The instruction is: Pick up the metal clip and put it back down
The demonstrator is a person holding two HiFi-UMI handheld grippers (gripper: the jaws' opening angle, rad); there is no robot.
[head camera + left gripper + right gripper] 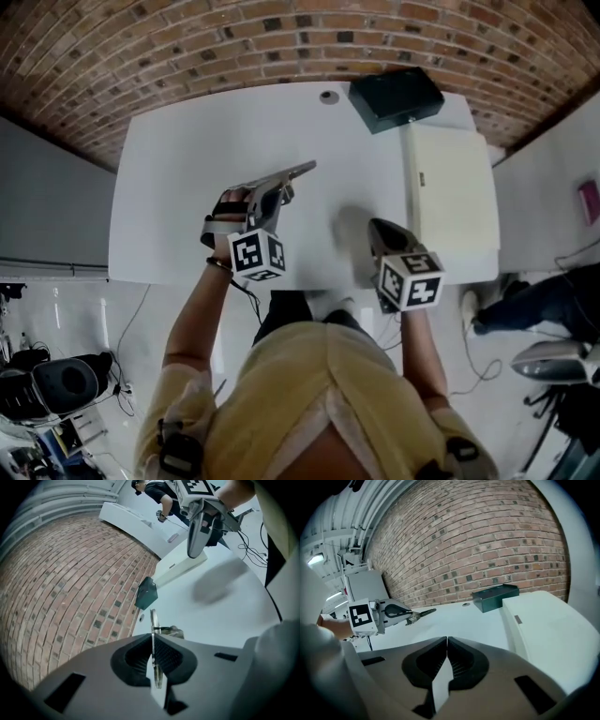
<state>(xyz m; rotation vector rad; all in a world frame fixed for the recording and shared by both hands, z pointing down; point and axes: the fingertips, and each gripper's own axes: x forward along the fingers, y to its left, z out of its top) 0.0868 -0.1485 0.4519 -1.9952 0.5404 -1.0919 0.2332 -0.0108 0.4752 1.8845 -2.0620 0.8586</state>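
Left gripper (277,192) is clamped tight on the clip (296,172), holding it over the table (178,197), clip poking past the jaws. Right gripper (379,231) alongside, jaws pressed together, nothing in them.

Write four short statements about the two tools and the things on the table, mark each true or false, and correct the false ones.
1. The left tool is shut on the metal clip. True.
2. The right tool holds a second clip. False: its jaws are together with nothing between them.
3. The dark box stands at the far edge of the table. True.
4. The white box lies on the table's left side. False: it lies on the right side, just in front of the dark box.
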